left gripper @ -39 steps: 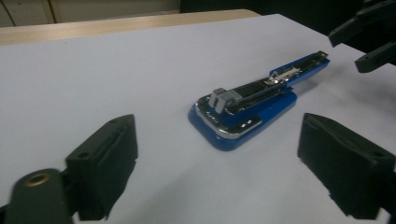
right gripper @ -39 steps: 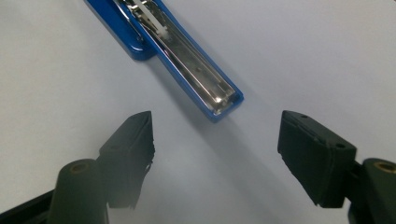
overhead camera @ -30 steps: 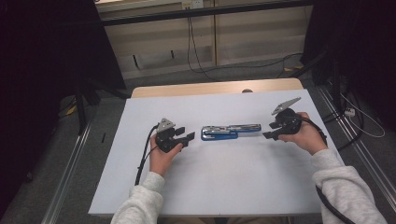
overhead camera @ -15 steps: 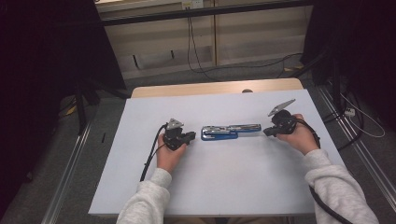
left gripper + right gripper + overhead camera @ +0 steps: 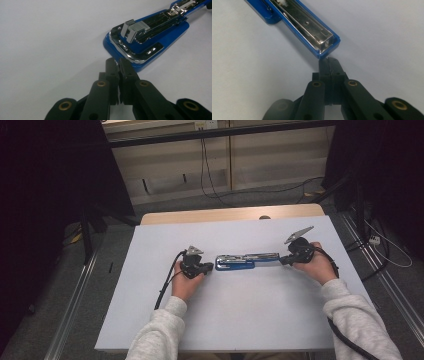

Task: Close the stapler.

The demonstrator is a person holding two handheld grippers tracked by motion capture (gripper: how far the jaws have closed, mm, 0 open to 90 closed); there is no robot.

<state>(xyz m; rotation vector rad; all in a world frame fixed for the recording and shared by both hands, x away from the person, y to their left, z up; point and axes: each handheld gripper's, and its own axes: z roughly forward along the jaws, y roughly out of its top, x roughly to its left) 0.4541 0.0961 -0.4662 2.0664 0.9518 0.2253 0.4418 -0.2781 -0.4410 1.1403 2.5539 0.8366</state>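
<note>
Both hand-held grippers, left (image 5: 206, 268) and right (image 5: 283, 262), pressed together, bracket the opened blue stapler's (image 5: 246, 261) ends, seemingly to steady it.

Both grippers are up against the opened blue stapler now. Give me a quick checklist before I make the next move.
1. Blue and chrome stapler lying opened flat on the white table: ok.
2. Left gripper shut, empty, tips at the stapler's rounded base end: ok.
3. Right gripper shut, empty, tips at the open square end of the metal channel: ok.
4. Tips actually touching the stapler: cannot tell.
5. Silver staple block sitting in the base: ok.
</note>
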